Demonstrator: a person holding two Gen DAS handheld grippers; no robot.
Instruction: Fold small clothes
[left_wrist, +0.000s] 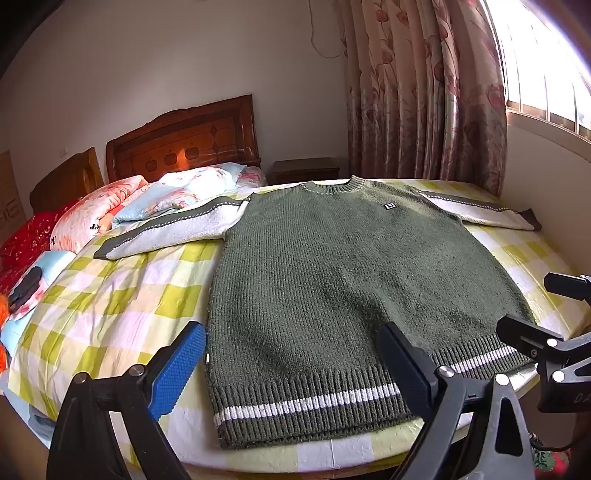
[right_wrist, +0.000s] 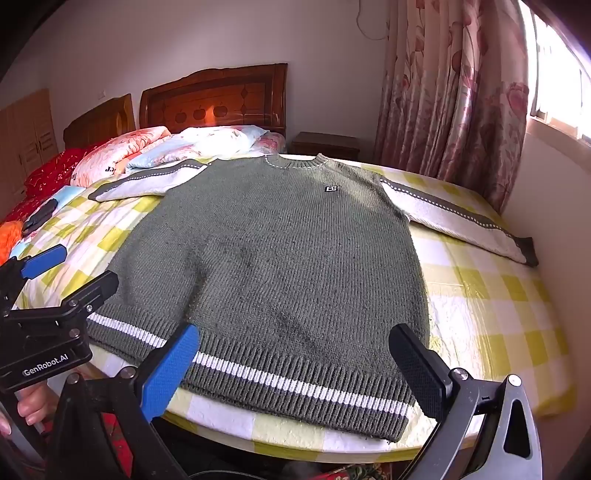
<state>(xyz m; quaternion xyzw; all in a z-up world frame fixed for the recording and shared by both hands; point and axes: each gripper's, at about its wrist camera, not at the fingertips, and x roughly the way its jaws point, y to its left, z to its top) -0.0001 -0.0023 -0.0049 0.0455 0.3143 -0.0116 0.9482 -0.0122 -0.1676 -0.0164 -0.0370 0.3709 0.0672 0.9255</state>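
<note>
A green knit sweater (left_wrist: 332, 280) lies flat, face up, on the bed with its white sleeves spread to both sides; it also shows in the right wrist view (right_wrist: 280, 266). Its striped hem faces me at the bed's near edge. My left gripper (left_wrist: 291, 373) is open and empty, hovering over the hem's left part. My right gripper (right_wrist: 295, 369) is open and empty over the hem's right part. The right gripper also shows at the right of the left wrist view (left_wrist: 546, 314), and the left gripper at the left of the right wrist view (right_wrist: 66, 269).
The bed has a yellow-checked sheet (left_wrist: 110, 295). Folded quilts and pillows (left_wrist: 177, 192) lie by the wooden headboard (left_wrist: 184, 136). A dark object (left_wrist: 26, 286) lies on the bed's left side. A nightstand (left_wrist: 304, 170), curtains (left_wrist: 424, 92) and a wall stand behind.
</note>
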